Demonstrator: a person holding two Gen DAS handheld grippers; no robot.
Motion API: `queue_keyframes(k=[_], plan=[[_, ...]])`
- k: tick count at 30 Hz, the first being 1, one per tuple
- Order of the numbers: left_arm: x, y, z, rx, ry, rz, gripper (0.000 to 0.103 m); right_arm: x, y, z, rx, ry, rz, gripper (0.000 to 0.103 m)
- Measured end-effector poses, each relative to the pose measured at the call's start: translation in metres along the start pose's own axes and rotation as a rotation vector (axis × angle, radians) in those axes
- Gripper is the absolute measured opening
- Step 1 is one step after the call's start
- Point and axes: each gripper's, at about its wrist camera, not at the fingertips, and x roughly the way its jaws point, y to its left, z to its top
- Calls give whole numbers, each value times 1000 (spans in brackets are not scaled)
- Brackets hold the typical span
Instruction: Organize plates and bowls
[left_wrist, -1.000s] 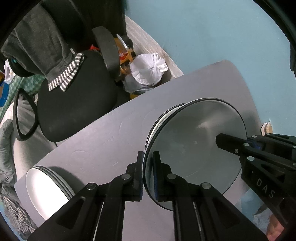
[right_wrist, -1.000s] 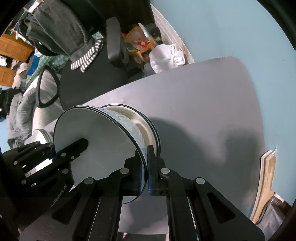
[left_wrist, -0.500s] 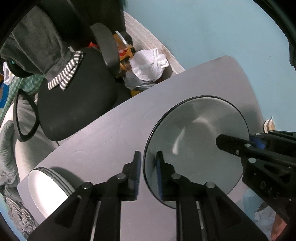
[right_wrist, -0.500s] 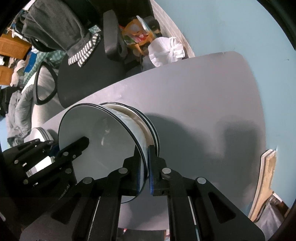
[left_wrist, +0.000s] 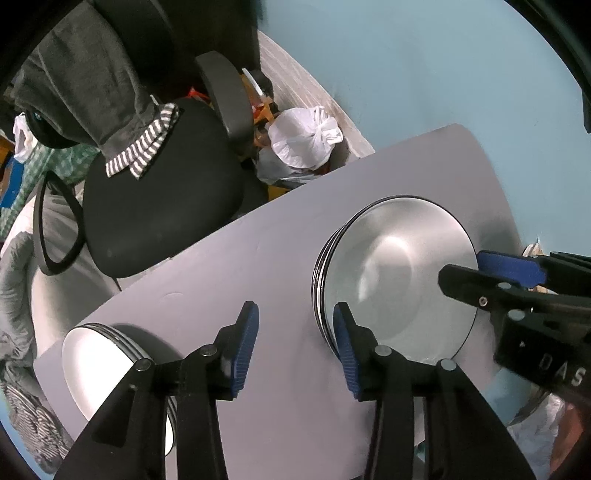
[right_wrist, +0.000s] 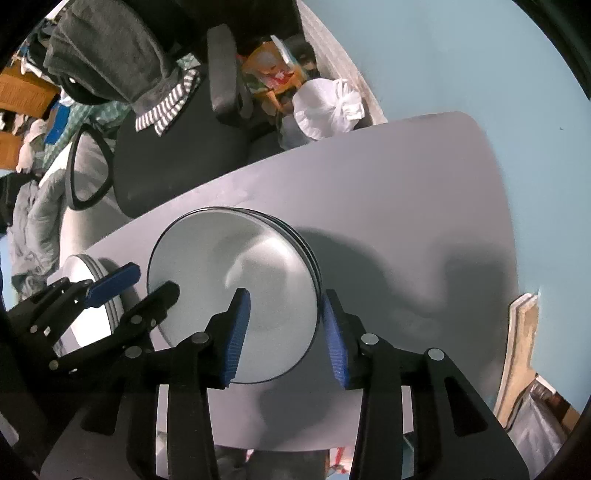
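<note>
A stack of white plates with dark rims (left_wrist: 399, 273) lies flat on the grey table (left_wrist: 280, 258); it also shows in the right wrist view (right_wrist: 236, 295). My left gripper (left_wrist: 293, 343) is open and empty, its right finger at the stack's near-left rim. My right gripper (right_wrist: 284, 328) is open and empty, its jaws either side of the stack's near-right rim. A second stack of white plates (left_wrist: 99, 362) lies at the table's near-left corner, also in the right wrist view (right_wrist: 79, 273).
A black office chair (left_wrist: 155, 210) with grey clothing draped on it stands beyond the table's far-left edge. A tied white bag (left_wrist: 306, 140) sits on the floor by the blue wall. The table's right part (right_wrist: 424, 229) is bare.
Both grippers were shut on the top plate's rim and held it tilted above the stack. The plate now lies flat on the stack and both grippers have opened.
</note>
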Motion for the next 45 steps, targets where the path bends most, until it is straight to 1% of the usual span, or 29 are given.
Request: queue_keyframes(k=[3,4,5,6,7,8,9,10,14,17,19,23,27,38,45], plan=[[-5,1,-3,0,-3,-3,43,-5,-2,-2,6,-11,-6,38],[-9,1,-4,-1,-7,-5,47,-7,-3,-3,8,-16,-6,39],[-11,1,-5,-1,-13,-5,50,-9,-3,-5,10,-21,-4,41],[-15,1,-7,-2,-24,0,57,-12,-3,-6,11,-28,-2,47],[-21,1,-8,-3,-43,13,61,-14,-3,-8,11,-37,-1,52],[-25,1,-9,-3,-57,19,62,-18,-3,-11,9,-51,-3,61],[-29,0,-10,-1,-69,22,65,-20,-3,-13,7,-59,-4,64],[-33,0,-11,5,-79,25,67,-22,-3,-14,3,-64,-4,64],[-47,-4,-17,42,-103,47,67,-33,-3,-23,-9,-87,-17,64],[-55,-6,-22,76,-121,71,68,-42,0,-30,-29,-116,-52,64],[-57,-6,-26,98,-128,83,72,-48,2,-34,-44,-135,-74,64],[-62,-2,-34,110,-132,77,72,-59,6,-43,-81,-181,-132,65],[-66,6,-39,104,-136,71,72,-65,5,-48,-103,-205,-171,65],[-73,36,-47,53,-120,32,72,-74,-3,-64,-107,-210,-172,65],[-66,42,-46,28,-92,3,72,-73,-11,-69,-100,-197,-162,65]])
